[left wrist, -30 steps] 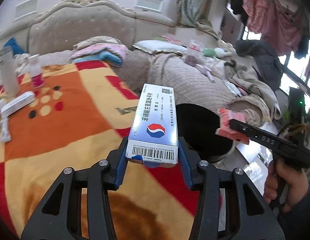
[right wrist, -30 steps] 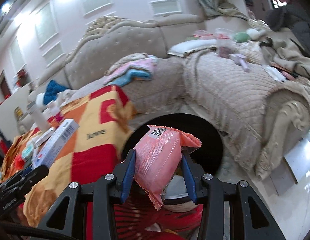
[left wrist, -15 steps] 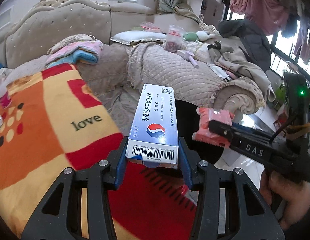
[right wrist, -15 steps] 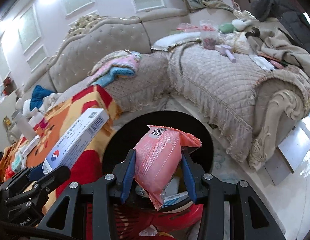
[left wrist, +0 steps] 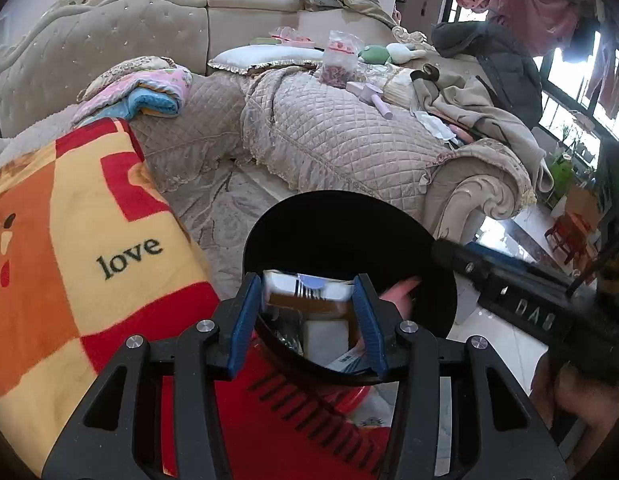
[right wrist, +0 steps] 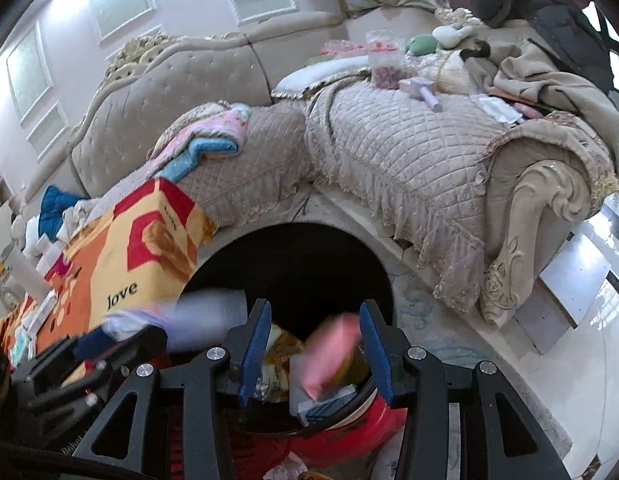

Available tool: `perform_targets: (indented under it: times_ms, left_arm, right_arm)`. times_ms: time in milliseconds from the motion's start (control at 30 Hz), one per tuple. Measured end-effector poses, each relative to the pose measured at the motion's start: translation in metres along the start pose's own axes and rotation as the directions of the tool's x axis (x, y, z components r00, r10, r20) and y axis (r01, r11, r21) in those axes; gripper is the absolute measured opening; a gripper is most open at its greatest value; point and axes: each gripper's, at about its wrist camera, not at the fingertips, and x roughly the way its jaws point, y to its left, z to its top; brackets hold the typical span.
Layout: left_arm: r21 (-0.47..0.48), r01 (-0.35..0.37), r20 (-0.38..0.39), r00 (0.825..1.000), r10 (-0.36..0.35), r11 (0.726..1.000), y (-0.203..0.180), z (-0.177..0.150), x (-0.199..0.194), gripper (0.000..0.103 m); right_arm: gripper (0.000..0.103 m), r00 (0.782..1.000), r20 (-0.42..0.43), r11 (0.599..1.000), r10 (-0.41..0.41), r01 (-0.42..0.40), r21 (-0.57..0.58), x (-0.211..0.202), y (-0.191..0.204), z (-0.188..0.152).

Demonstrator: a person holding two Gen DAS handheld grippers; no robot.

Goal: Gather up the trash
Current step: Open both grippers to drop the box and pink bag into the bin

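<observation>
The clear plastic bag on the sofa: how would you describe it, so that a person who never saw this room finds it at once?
Find the beige quilted corner sofa and follow its seat back to the white pillow. Just right of the pillow stands the clear plastic bag. Unlike the green plush toy and the lilac brush beside it, it is see-through, with reddish contents inside.

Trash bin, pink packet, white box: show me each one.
trash bin (right wrist: 289, 264), right wrist view, dark inner wall.
pink packet (right wrist: 329, 354), right wrist view, blurred middle.
white box (left wrist: 305, 286), left wrist view, blurred end.
</observation>
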Motion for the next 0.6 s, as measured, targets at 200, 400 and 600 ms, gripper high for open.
perform_targets:
  times_ms: [200, 400, 600]
  left_arm:
    - [-0.086, -0.007, 0.024, 1.000, 0.009, 0.996, 0.023, -0.010, -0.019, 0.046]
    - [-0.154, -0.032, 0.026, 0.999, 0.036, 0.988, 0.052, -0.024, -0.046, 0.046]
    - [-0.209, -0.096, 0.070, 0.991, 0.113, 0.973, 0.101, -0.047, -0.103, 0.049]
  right_arm:
    - [0.046, 0.999, 0.035, 1.000, -0.021, 0.020, 0.015, -0.007, -0.001, 0.002]
    - [0.046, 0.997, 0.075, 1.000, -0.016, 0.017, -0.013, -0.015, 0.014, 0.003]
    - [0.048, 0.994, 0.107, 0.998, 0.024, -0.018, -0.058, -0.022, 0.042, -0.001]
